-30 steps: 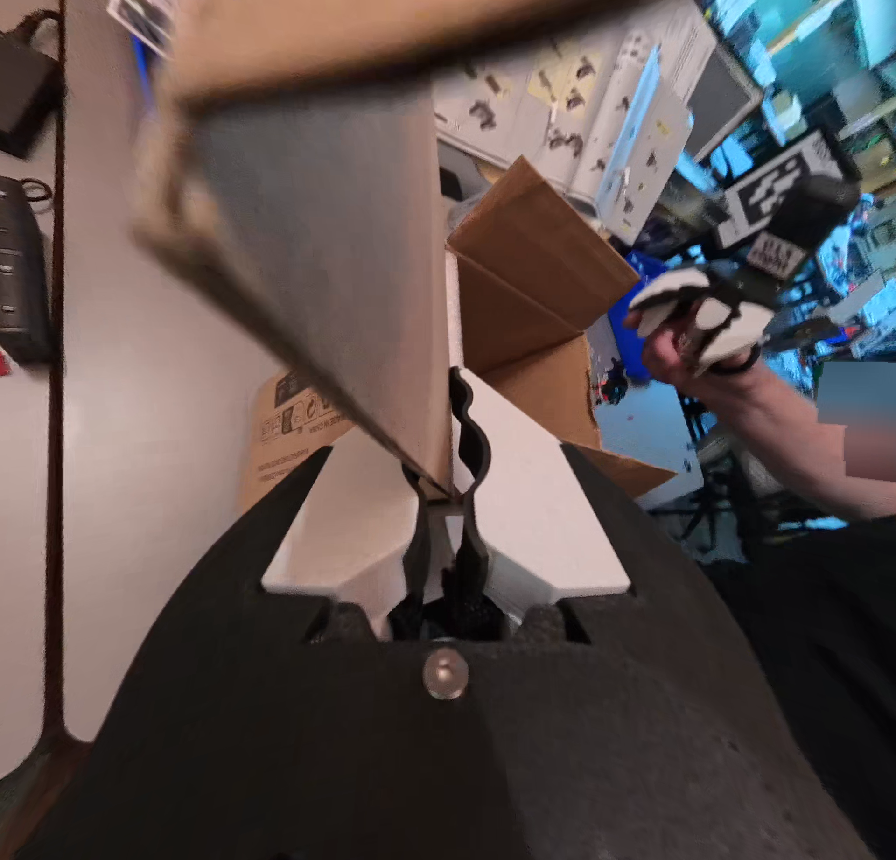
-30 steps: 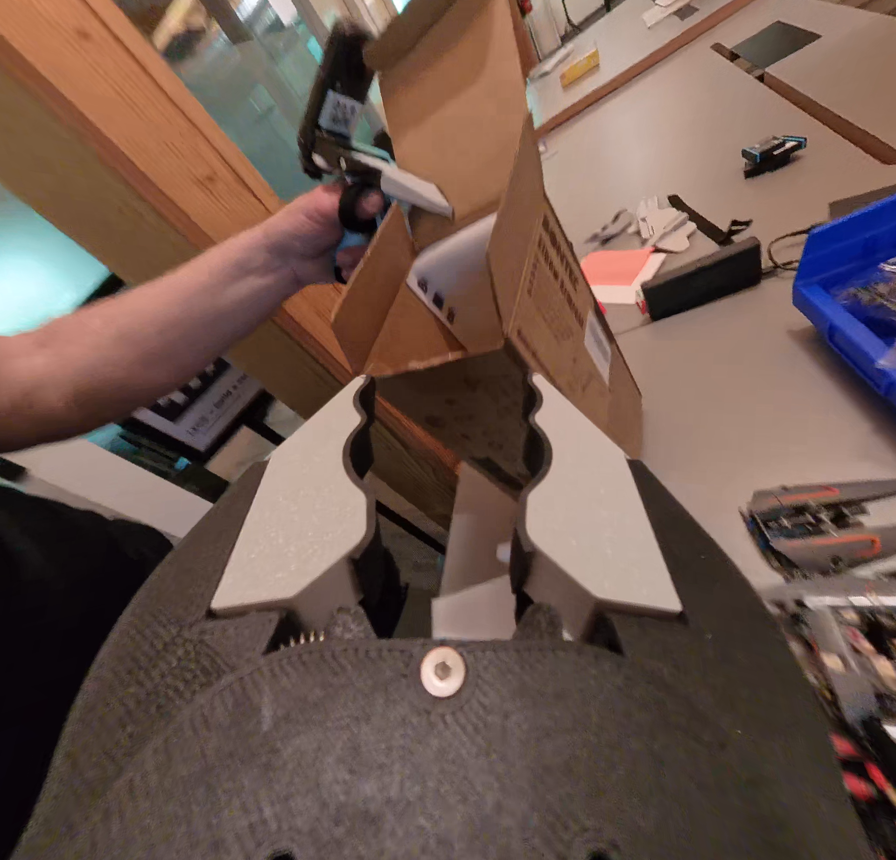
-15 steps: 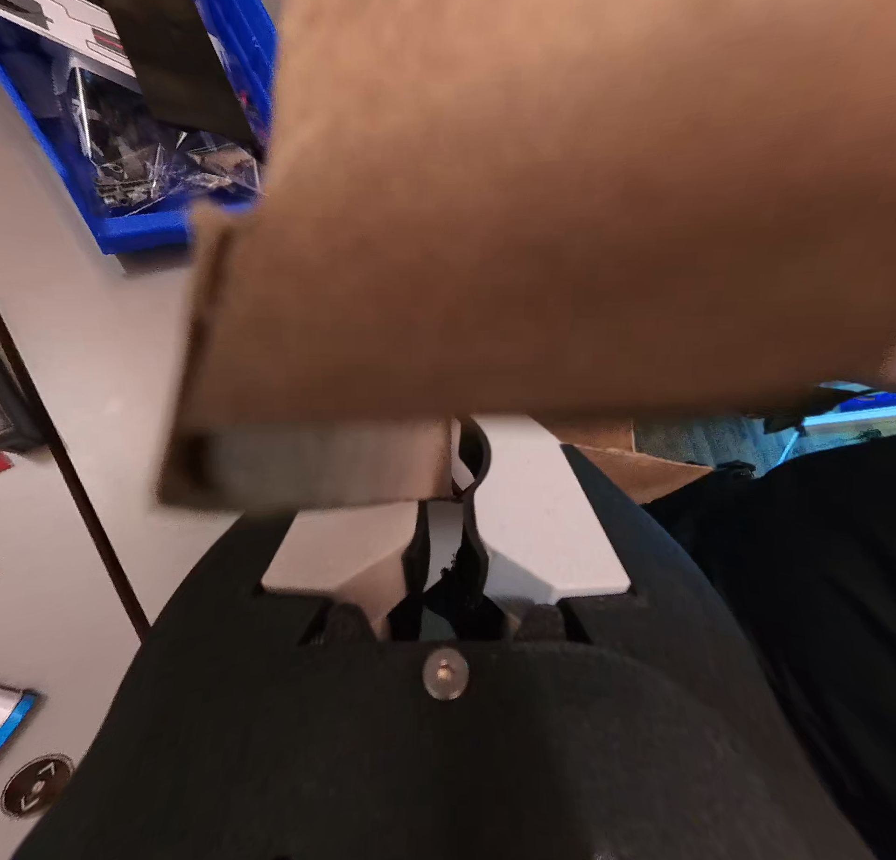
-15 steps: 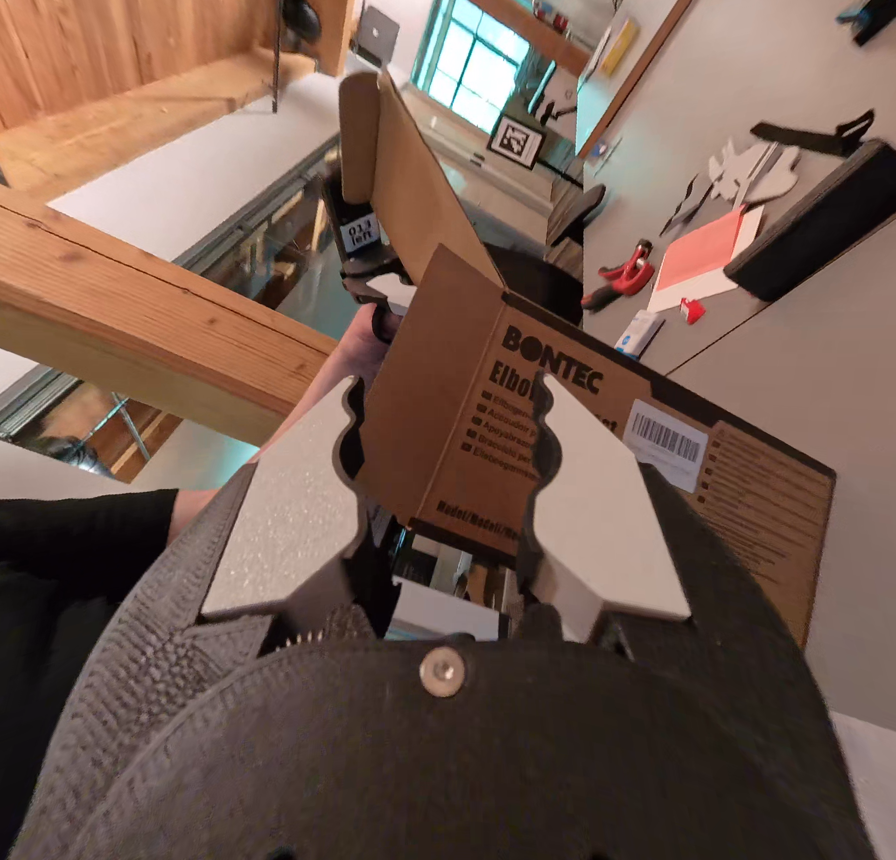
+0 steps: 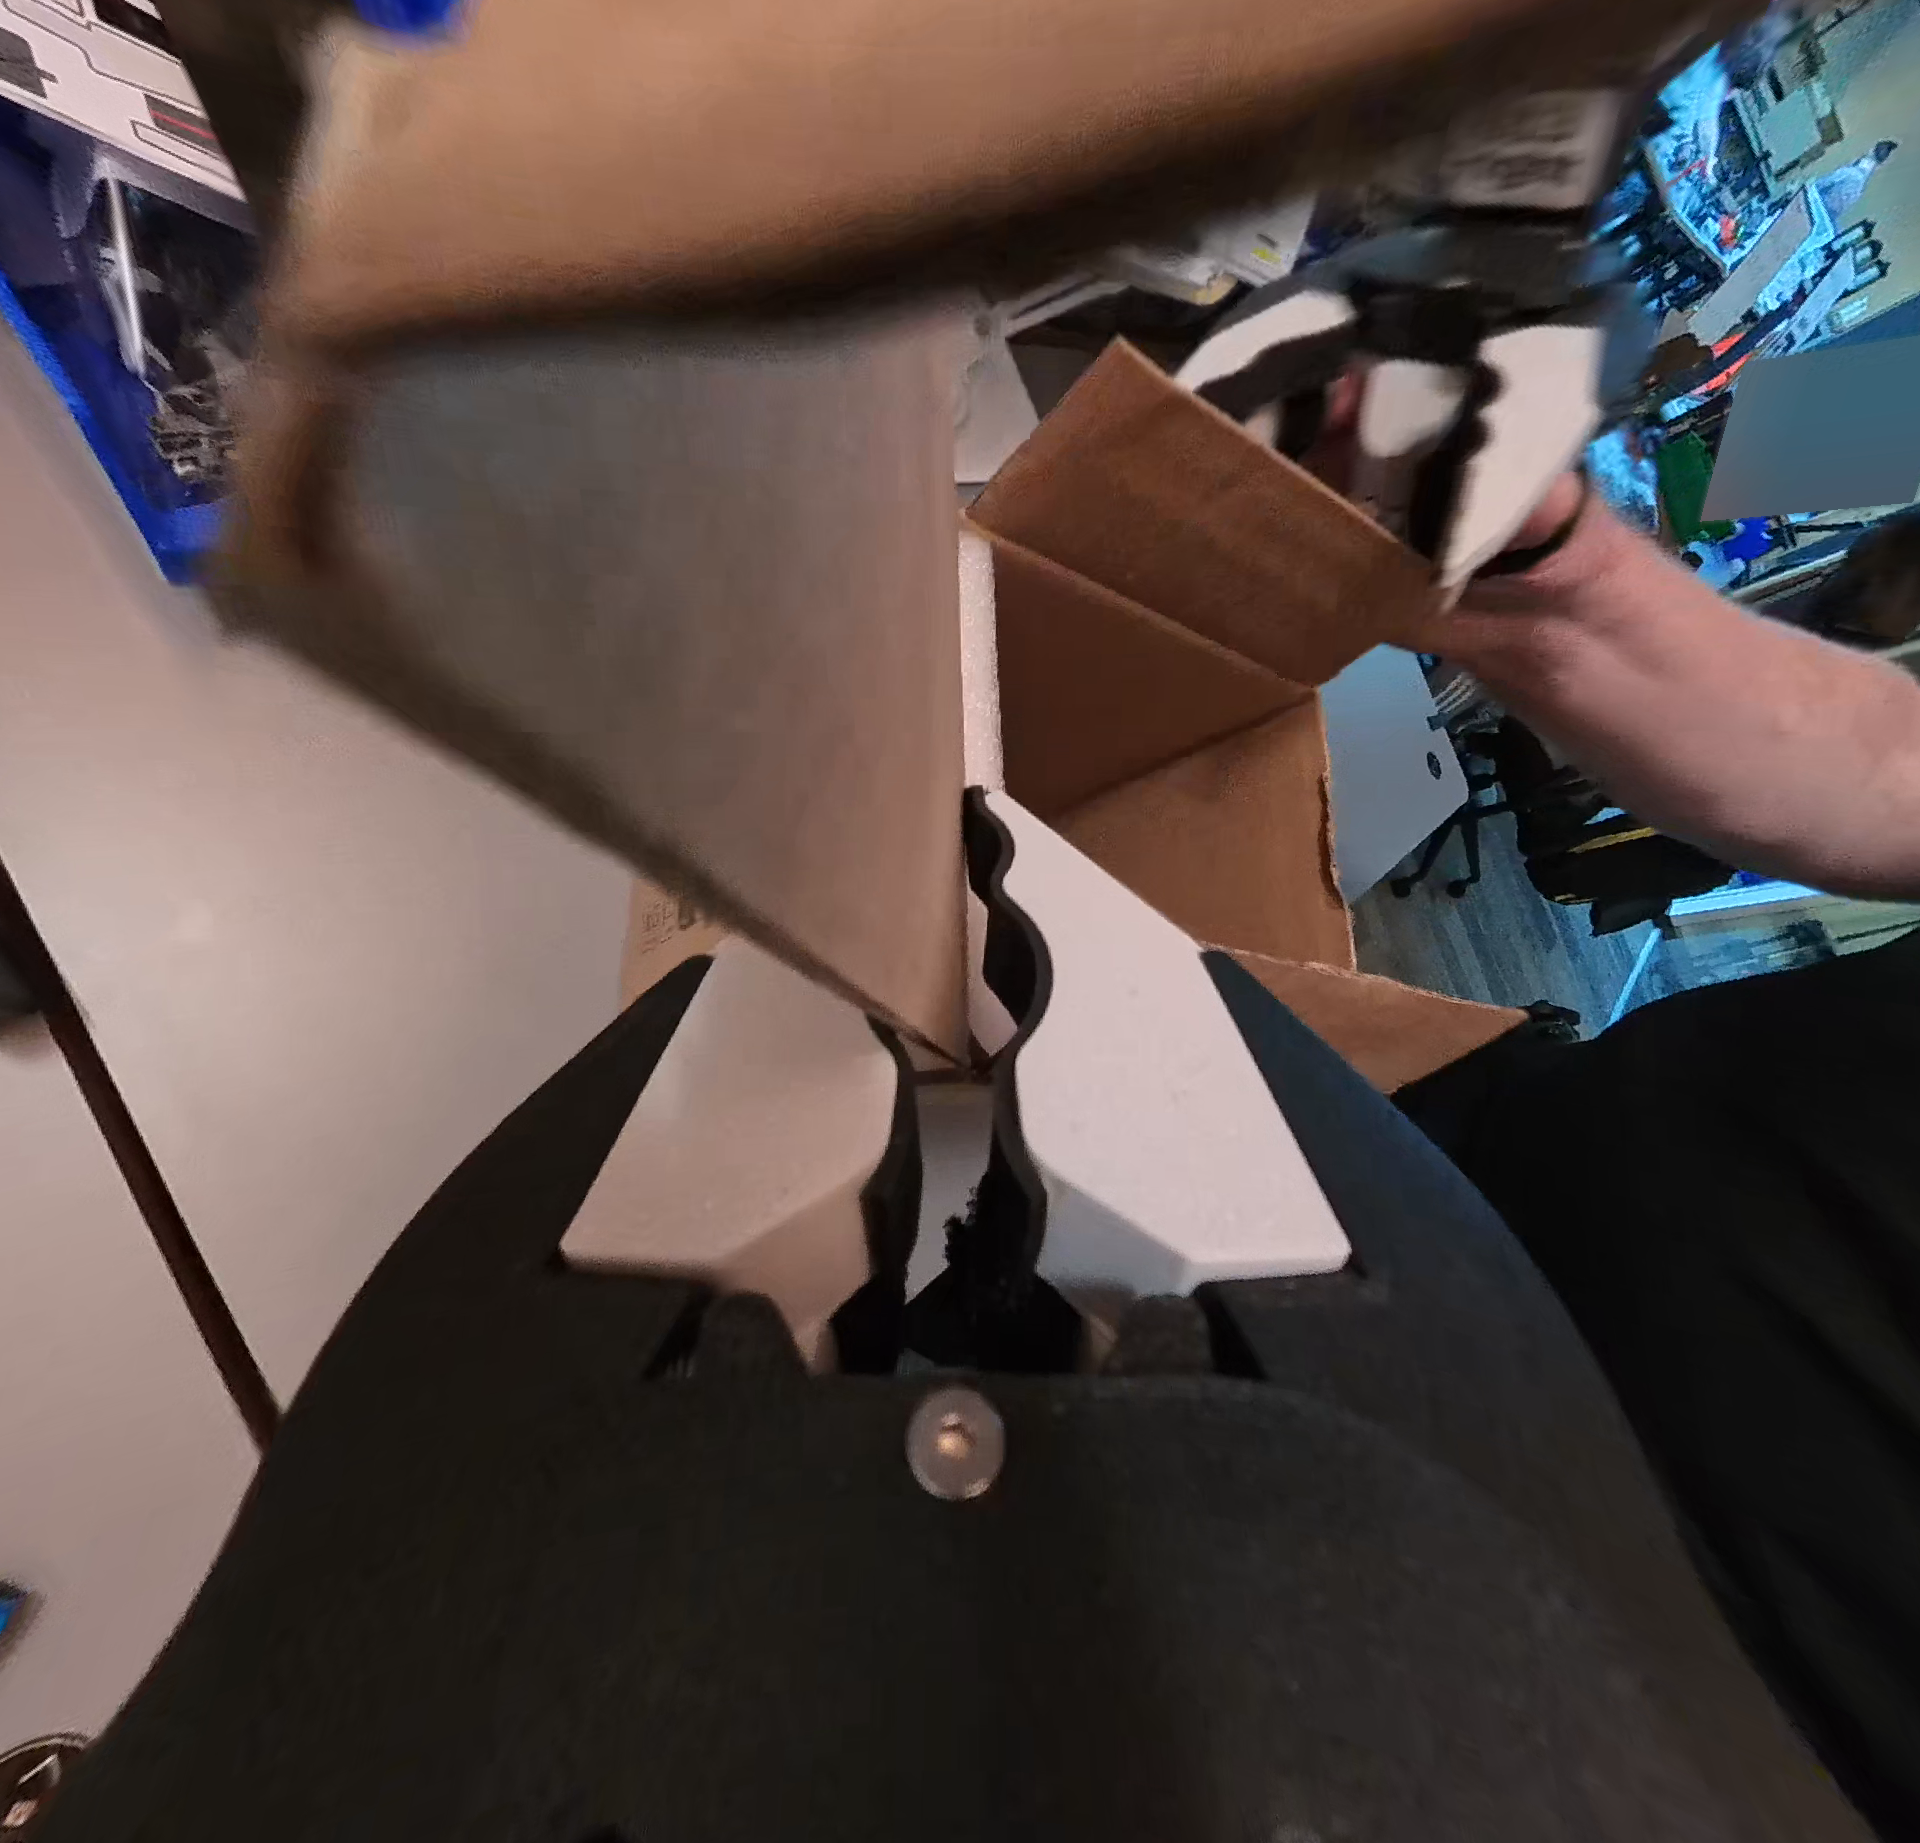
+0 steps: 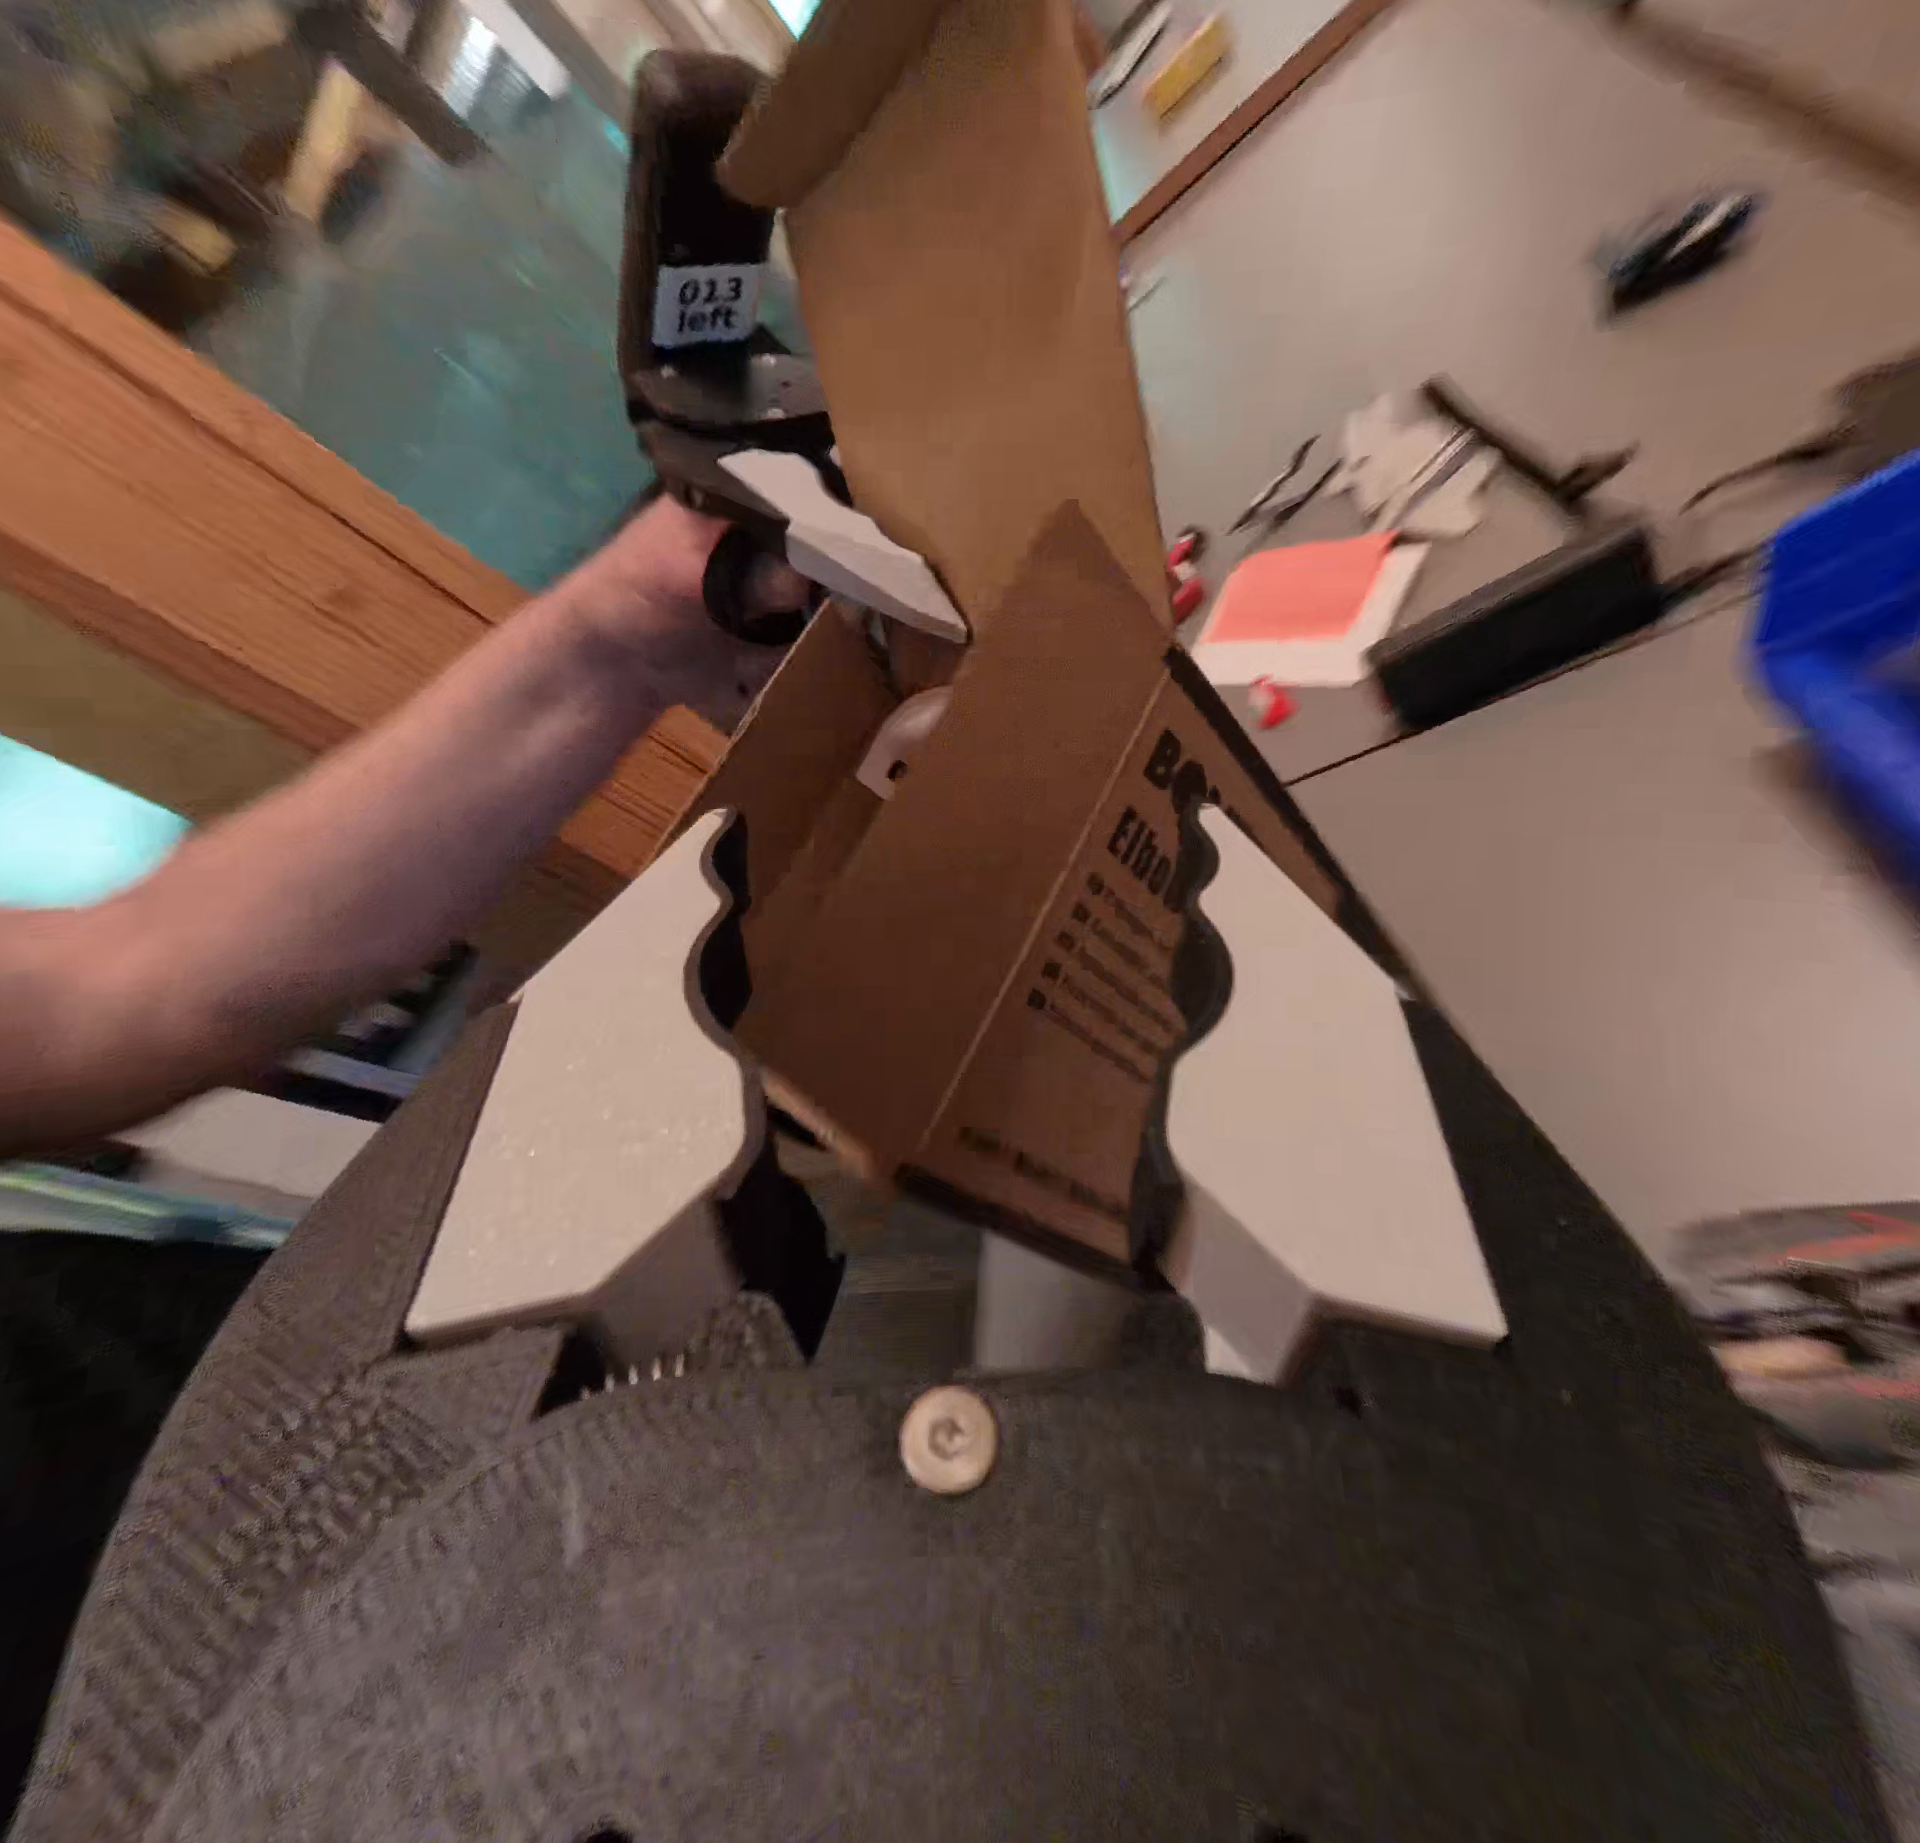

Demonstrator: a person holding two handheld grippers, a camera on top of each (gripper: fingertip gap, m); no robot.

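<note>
A flap of the cardboard box is pinched in the left gripper. The right gripper is spread, with a box corner between its fingers, unclamped. The box is held above the table; it is judged light, its flaps bendable, better gripped by its walls.

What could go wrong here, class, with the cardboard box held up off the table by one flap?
1. The left gripper pinches only one flap of the cardboard box; the flap might tear or slip.
2. The white object inside the open box could tumble out.
3. The right gripper is open around the box's lower corner, so it gives little support.
</note>
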